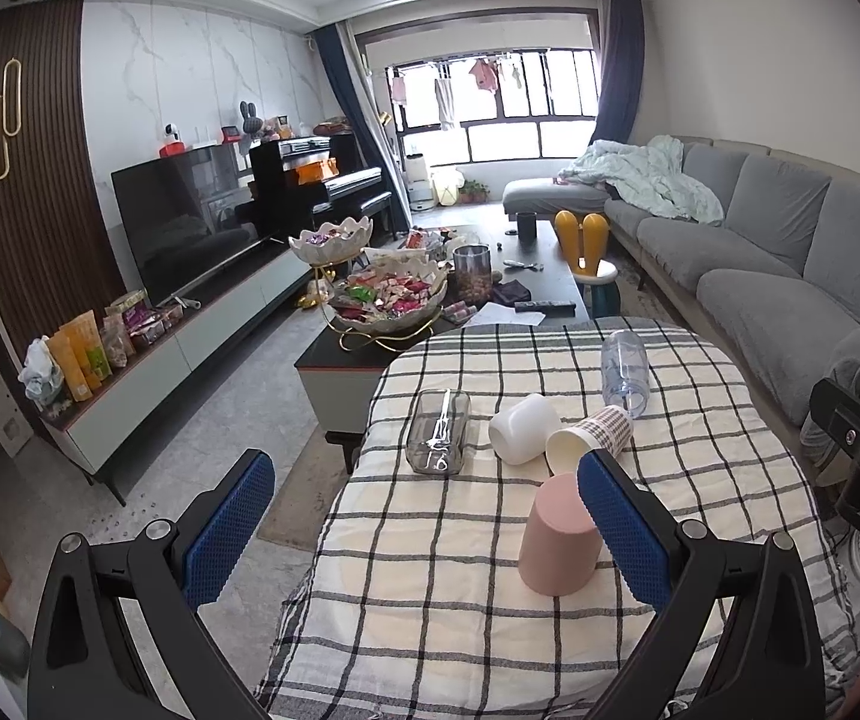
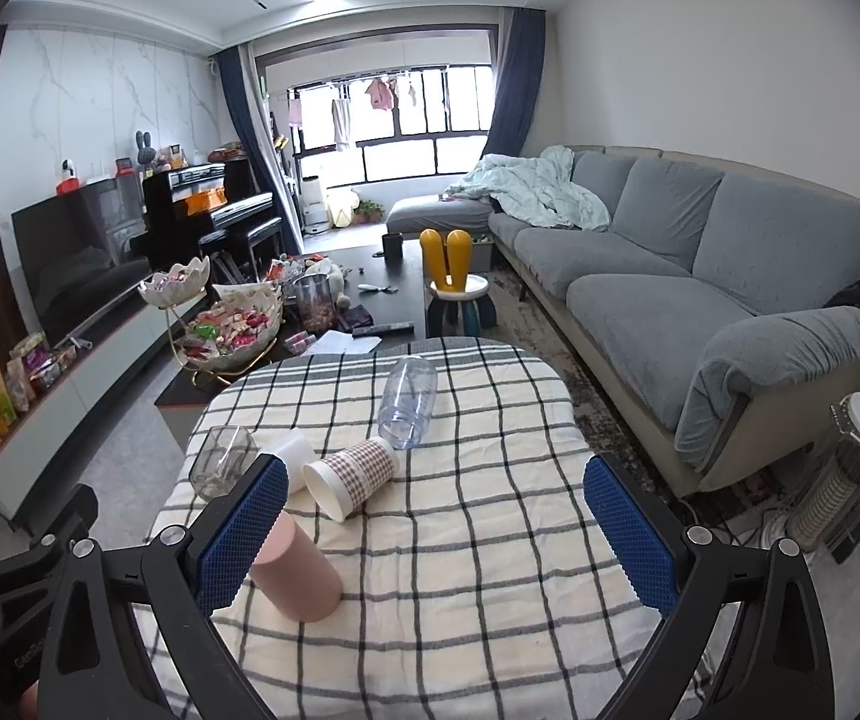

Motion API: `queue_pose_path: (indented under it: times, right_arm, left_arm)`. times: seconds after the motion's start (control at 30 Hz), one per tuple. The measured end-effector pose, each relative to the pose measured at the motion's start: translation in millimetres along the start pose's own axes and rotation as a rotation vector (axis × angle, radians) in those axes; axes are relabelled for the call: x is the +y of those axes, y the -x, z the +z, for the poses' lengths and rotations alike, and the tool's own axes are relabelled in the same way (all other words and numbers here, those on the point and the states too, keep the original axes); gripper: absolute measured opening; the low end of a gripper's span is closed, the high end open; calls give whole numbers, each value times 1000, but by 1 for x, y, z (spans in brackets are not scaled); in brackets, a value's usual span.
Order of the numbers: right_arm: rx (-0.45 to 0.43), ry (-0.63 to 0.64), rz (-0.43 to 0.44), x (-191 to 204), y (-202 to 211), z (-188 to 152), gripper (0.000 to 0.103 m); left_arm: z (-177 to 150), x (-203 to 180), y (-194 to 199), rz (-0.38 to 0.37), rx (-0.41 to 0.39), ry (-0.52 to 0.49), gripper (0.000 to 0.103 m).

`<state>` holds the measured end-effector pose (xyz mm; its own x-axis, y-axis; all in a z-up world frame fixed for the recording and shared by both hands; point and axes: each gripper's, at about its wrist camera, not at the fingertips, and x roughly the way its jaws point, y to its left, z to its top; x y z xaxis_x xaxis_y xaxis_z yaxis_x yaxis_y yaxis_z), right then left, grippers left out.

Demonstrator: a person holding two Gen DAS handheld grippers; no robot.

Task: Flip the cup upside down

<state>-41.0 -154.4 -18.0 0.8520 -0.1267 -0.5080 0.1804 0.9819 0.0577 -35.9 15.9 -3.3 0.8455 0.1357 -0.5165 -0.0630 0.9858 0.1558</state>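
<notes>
L gripper [image 1: 427,513] fingers wide apart, holding nothing; R gripper [image 2: 436,519] same, wide & empty. Pink cup [image 1: 559,540] stands mouth-down on the checked-cloth surface [image 1: 460,630], just beside L gripper's right finger; can't tell if touching. White cup [image 1: 523,427], patterned paper cup [image 1: 592,435], glass [image 1: 437,431] & clear bottle [image 1: 625,372] lie on their sides behind it.

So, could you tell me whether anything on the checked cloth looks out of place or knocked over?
Yes. Four vessels lie on their sides: the glass, the white cup, the plaid paper cup and the clear bottle. Only the pink cup stands mouth down. Nothing looks spilled or broken.
</notes>
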Motion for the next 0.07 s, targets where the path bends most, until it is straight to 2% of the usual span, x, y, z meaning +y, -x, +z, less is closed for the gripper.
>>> queue_pose_path:
  times: [0.07]
  right_arm:
    - [0, 0, 0, 0, 0, 0, 100]
  left_arm:
    - [0, 0, -2, -5, 10, 3, 103]
